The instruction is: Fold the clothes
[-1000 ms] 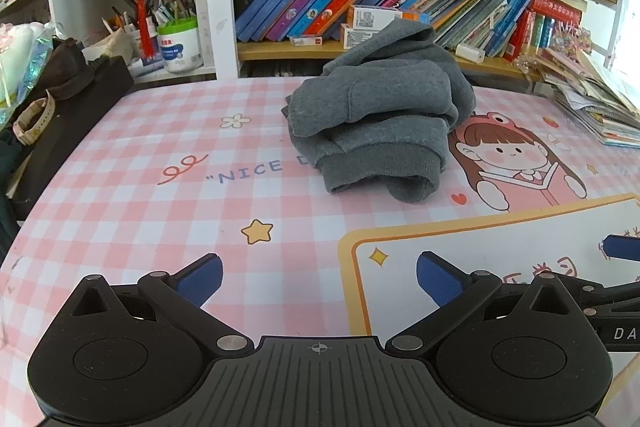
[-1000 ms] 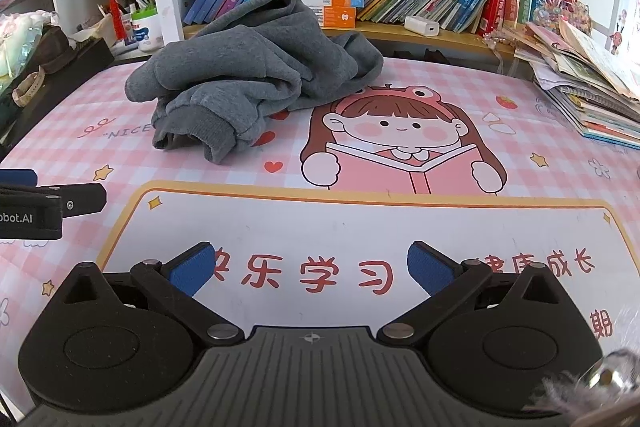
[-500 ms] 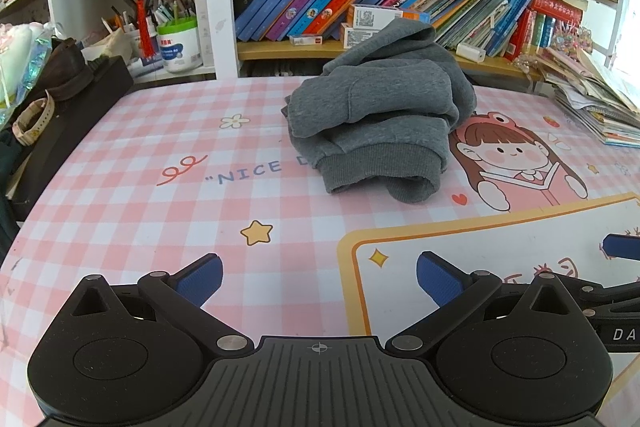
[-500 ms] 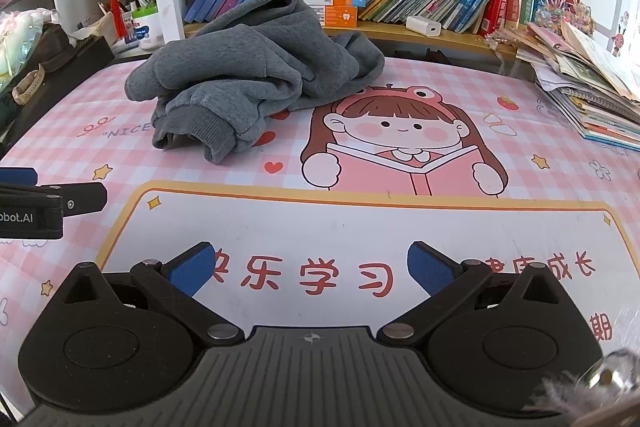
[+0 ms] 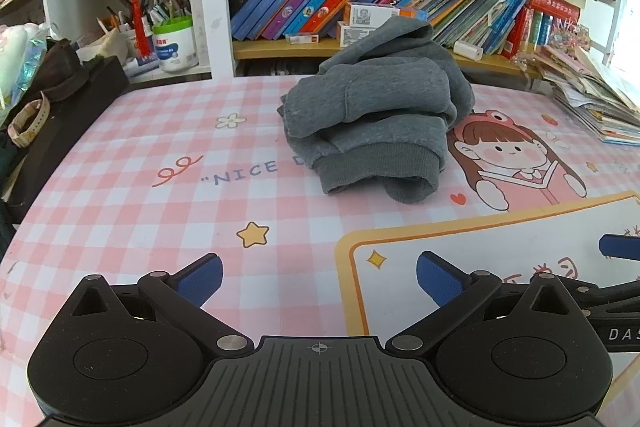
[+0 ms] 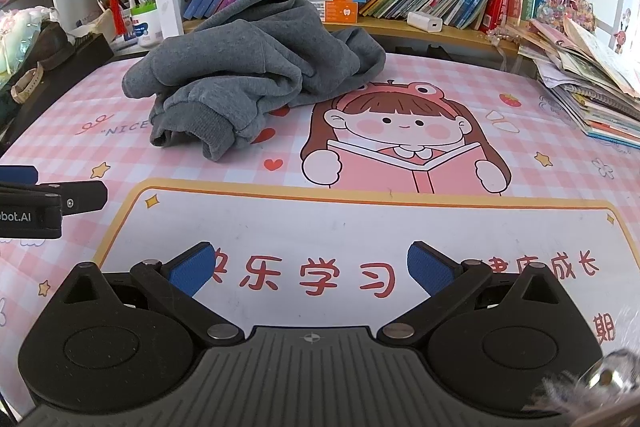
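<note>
Hovering low over the pink checked bench (image 5: 120, 195), the left gripper (image 5: 319, 277) and right gripper (image 6: 310, 269) both hold their blue-padded fingers (image 5: 200, 277) spread wide and empty. Nothing has shifted over the last second; folding has not begun. Beyond them, the crumpled grey fleece sweatshirt (image 5: 376, 115) lies heaped before the wooden bookshelf (image 5: 280, 47), probably with a sleeve cuff nearest.

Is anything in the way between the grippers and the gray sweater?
No. Only bare pink checkered table mat lies between each open hand-held gripper, left and right, and the crumpled gray sweater.
</note>
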Available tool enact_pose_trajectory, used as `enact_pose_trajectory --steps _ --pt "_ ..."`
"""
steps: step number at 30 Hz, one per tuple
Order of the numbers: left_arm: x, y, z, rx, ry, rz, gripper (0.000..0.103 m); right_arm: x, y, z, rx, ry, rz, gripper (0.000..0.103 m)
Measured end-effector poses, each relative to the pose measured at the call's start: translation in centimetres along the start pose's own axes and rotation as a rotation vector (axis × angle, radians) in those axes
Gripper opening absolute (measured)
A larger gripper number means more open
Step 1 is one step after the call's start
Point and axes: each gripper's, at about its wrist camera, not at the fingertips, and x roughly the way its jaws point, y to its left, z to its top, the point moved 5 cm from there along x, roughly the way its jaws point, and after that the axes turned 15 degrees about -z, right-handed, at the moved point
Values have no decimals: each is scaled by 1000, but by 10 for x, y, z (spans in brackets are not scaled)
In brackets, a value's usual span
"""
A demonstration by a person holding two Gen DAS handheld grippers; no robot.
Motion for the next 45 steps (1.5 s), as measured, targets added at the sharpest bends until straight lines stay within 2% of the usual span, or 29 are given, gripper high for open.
enact_pose_trajectory --steps 25,31,34,38,45 --pt "19 2 12 -3 10 -28 103 23 0 15 -9 13 8 103" --pt "25 0 21 17 -12 -43 103 28 -1 26 -1 -2 18 103" --pt "26 0 26 19 -33 -67 103 29 -2 34 -6 -30 -4 103" --pt "32 4 36 -9 -22 -90 103 32 -6 41 6 -39 -12 103" --pt "44 14 61 -71 -57 -124 103 38 -19 56 56 -52 9 103"
